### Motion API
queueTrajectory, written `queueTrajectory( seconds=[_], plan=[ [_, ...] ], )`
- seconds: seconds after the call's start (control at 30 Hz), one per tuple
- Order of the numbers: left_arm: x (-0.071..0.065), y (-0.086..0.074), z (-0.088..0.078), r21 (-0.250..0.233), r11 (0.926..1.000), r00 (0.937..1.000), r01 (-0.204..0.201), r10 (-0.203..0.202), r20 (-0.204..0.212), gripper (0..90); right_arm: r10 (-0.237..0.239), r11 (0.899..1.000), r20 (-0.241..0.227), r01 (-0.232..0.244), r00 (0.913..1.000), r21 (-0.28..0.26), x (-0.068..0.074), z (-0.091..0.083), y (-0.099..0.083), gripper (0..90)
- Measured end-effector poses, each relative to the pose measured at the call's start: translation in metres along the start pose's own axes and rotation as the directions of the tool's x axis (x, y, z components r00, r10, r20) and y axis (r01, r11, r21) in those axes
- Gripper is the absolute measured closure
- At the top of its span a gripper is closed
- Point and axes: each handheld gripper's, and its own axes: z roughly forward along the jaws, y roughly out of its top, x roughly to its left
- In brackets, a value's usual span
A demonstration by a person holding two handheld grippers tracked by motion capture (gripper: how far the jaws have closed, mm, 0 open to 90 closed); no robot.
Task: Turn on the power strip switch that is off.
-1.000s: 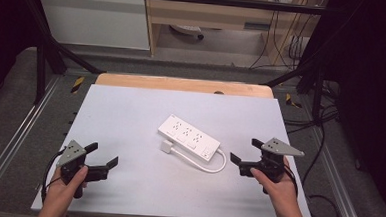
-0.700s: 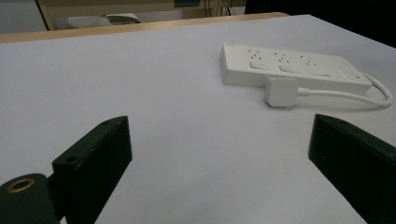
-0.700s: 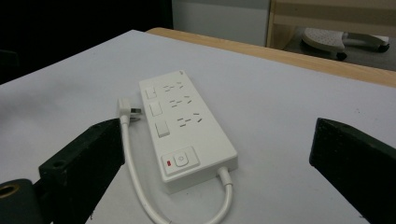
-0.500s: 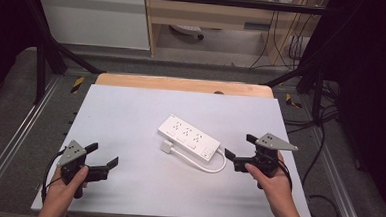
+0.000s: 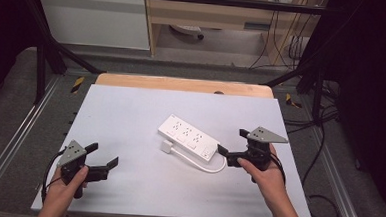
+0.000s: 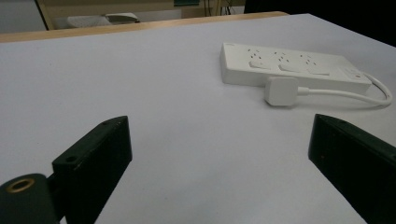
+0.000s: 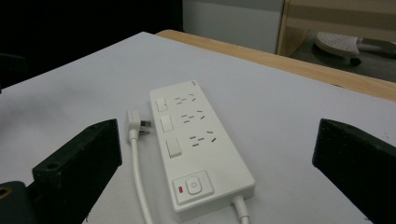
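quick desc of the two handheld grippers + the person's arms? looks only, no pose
Both alike: the left gripper and right gripper are black, each with two blocky black jaws and a grey three-cornered plate on top. A black cable trails back from each. In the left gripper view a brass-coloured ring shows at the base of one jaw, and a small hole in the jaw. Forearms are bare: no sleeves or gloves visible.

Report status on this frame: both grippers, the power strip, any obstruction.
Left gripper open, near table corner, holding nothing. Right gripper open, at the power strip cable end, not touching. Strip flat mid-table, plug lying beside it. Nothing in the way.
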Motion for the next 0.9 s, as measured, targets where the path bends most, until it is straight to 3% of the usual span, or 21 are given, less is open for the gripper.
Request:
queueTrajectory(
  seconds=[0.9],
  plan=[
    [0.0,0.0,0.0,0.002,0.9999,0.9999,-0.012,0.012,-0.006,6.3,0.014,0.999,-0.004,-0.014,0.9999,0.037,0.0,0.034,0.006,4.9]
  ],
)
